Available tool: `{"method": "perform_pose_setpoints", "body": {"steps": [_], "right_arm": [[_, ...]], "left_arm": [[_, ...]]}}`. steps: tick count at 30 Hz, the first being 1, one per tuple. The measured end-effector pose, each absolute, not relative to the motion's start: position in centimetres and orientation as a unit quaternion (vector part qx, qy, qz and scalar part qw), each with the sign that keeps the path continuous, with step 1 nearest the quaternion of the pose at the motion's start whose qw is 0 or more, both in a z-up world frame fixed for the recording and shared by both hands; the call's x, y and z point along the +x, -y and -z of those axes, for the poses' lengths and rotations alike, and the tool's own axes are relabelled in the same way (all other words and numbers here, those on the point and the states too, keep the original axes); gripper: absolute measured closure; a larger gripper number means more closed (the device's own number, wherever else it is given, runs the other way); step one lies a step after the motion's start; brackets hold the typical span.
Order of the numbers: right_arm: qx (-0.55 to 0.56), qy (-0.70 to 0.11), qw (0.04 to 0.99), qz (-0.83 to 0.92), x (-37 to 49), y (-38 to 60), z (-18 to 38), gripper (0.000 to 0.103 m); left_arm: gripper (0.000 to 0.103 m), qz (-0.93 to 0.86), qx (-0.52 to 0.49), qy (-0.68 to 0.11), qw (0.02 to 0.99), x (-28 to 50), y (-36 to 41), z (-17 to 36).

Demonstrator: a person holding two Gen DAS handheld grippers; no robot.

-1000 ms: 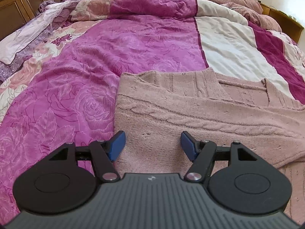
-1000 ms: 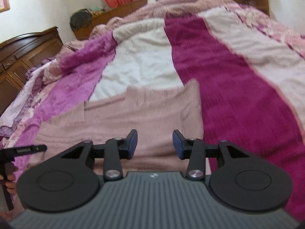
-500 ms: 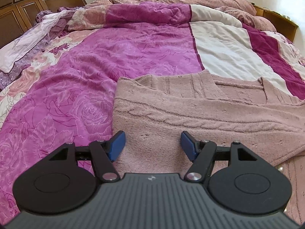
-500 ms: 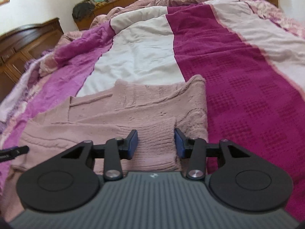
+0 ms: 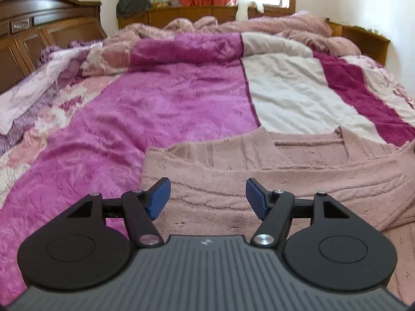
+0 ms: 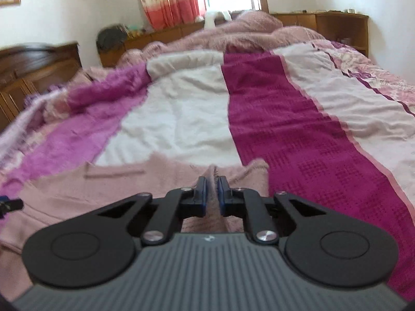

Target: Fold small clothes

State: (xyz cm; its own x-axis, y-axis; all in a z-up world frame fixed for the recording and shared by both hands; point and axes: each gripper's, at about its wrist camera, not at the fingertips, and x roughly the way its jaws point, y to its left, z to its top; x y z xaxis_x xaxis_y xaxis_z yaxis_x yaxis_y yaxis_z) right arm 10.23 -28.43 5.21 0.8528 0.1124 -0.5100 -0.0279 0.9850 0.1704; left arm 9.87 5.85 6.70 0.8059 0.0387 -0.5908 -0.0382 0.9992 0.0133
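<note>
We've got the right gripper [image 6: 210, 194] pinching a ridge of the pink sweater [image 5: 272, 171] near its right edge, the left gripper [image 5: 208, 197] spread wide over its left part, with bedspread [image 5: 160, 108] stretching open beyond.

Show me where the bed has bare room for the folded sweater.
Free: the magenta blanket left of the pink sweater, and the white stripe beyond its far edge. Crowded: the rumpled bedding by the window. The right gripper pinches the sweater; the left gripper is open.
</note>
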Motion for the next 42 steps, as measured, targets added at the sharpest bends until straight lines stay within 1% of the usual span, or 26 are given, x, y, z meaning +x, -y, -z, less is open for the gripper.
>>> {"method": "perform_pose_setpoints", "body": {"steps": [4, 9, 13, 14, 16, 17, 18, 19, 26, 32, 42], "right_arm": [[0.058, -0.311, 0.948, -0.022, 11.4, 28.4, -2.3, 0.090], [0.075, -0.309, 0.948, -0.021, 11.2, 28.7, -1.3, 0.091], [0.078, -0.309, 0.948, -0.021, 11.2, 28.7, -1.3, 0.089], [0.081, -0.310, 0.947, -0.020, 11.1, 28.7, -1.4, 0.087], [0.091, -0.311, 0.946, -0.018, 10.9, 28.9, -1.9, 0.076], [0.099, -0.310, 0.945, -0.020, 10.6, 29.0, -2.3, 0.066], [0.108, -0.309, 0.945, -0.024, 10.3, 29.0, -2.7, 0.059], [0.112, -0.306, 0.945, -0.029, 10.1, 29.1, -3.0, 0.057], [0.104, -0.279, 0.953, -0.059, 6.5, 28.2, -6.2, 0.057], [0.097, -0.266, 0.955, -0.083, 2.7, 27.5, -8.4, 0.057], [0.062, -0.262, 0.954, -0.130, -4.4, 26.8, -10.6, 0.057]], "left_arm": [[0.032, -0.039, -0.011, -0.351, 0.936, 11.5, -6.3, -4.2], [0.025, -0.042, 0.005, -0.339, 0.940, 11.4, -6.3, -3.1], [0.022, -0.041, 0.001, -0.347, 0.937, 11.8, -6.6, -3.1], [0.022, -0.041, 0.000, -0.350, 0.936, 11.9, -6.7, -3.1], [0.022, -0.041, -0.002, -0.354, 0.934, 11.9, -6.8, -3.4], [0.022, -0.042, -0.002, -0.356, 0.934, 11.8, -6.8, -3.6], [0.022, -0.043, -0.002, -0.356, 0.933, 11.7, -6.8, -3.8], [0.022, -0.044, -0.001, -0.354, 0.934, 11.5, -6.8, -4.1], [0.022, -0.045, 0.025, -0.338, 0.940, 8.3, -6.6, -6.3], [0.022, -0.037, 0.016, -0.330, 0.943, 4.5, -6.8, -8.7], [0.022, -0.027, 0.037, -0.316, 0.948, -4.1, -6.2, -12.2]]}}
